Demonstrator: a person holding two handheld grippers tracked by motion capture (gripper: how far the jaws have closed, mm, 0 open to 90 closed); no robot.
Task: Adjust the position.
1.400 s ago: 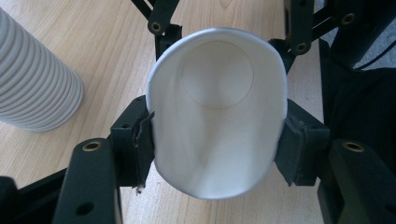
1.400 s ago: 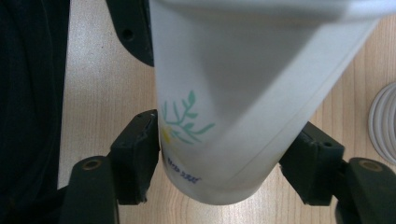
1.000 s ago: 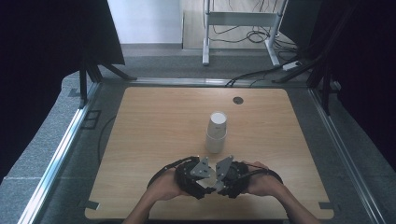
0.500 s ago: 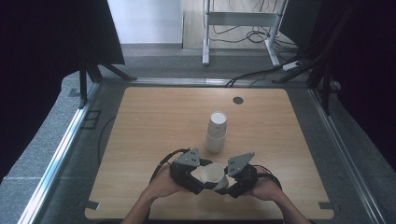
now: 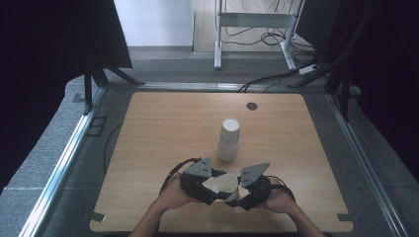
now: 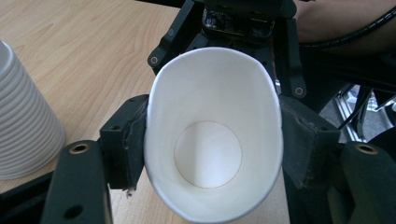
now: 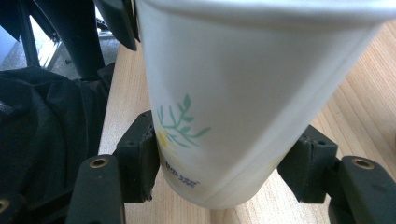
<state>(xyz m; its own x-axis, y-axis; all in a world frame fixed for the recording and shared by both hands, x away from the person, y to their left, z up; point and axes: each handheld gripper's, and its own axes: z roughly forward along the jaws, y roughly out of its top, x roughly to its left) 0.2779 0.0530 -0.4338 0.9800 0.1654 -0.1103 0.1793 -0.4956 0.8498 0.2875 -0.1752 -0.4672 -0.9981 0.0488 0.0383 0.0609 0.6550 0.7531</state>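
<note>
Both grippers hold one paper cup [image 5: 223, 186] lying sideways just above the bench [image 5: 163, 128]. The left gripper [image 6: 212, 154] pinches it near the rim, which its fingers [image 6: 128, 140] have just closed on and squeezed to an oval; the right gripper [image 7: 224, 163] clamps the base. Squeeze harder and the thin wall may crease; pull unevenly and it may slip or tear. The cup is empty. Beyond the fingers stands an upturned stack [image 5: 230, 139] of cups.
</note>
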